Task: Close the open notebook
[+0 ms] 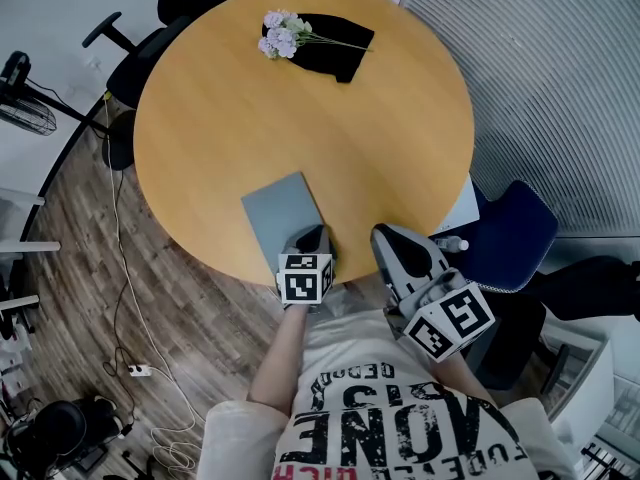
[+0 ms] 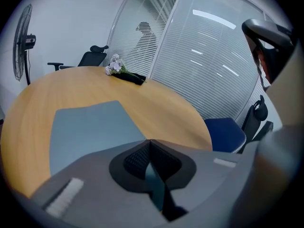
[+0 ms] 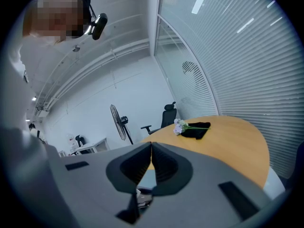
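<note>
The notebook (image 1: 283,213) seems already shut and flat; left gripper (image 1: 314,235) at its near edge and right gripper (image 1: 384,234) beside it, both pressed together, need only withdraw

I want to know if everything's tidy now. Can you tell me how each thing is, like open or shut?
notebook: closed, flat on the table.
left gripper: shut, at the notebook's near corner.
right gripper: shut, nothing in it.
flowers: lying on a black cloth.
</note>
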Motion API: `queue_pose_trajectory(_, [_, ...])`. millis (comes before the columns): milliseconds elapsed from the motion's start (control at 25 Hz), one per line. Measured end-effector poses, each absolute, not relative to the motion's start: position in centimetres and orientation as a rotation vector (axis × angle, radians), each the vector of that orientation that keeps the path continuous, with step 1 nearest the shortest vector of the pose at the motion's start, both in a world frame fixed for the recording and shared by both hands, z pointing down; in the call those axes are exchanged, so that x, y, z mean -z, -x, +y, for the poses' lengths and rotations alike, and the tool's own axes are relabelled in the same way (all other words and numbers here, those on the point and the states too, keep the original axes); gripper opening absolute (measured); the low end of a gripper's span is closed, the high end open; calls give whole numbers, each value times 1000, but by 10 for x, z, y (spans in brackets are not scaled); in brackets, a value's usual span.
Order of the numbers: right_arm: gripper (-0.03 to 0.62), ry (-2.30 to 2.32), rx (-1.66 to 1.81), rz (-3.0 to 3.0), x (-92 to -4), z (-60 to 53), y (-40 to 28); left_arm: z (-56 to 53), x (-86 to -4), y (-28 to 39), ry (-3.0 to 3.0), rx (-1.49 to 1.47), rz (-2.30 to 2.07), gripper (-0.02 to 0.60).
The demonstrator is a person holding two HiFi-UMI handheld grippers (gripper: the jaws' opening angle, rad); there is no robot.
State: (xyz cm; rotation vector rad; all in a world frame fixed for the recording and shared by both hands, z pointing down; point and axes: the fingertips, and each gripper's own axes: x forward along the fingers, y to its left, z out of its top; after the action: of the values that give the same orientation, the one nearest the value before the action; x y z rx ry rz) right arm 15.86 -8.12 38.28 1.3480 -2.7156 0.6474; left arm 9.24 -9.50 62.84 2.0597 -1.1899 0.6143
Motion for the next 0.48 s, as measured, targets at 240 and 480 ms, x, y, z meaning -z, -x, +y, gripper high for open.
queue_pose_trajectory(240, [12, -1358, -642, -2717, -380, -79, -159, -91, -626, -93, -2124, -641, -1200, 11])
queue_pose_trajectory(480, [12, -1349, -633, -2723, -378, -78, -159, -97, -602, -83, -2184, -575, -1281, 11])
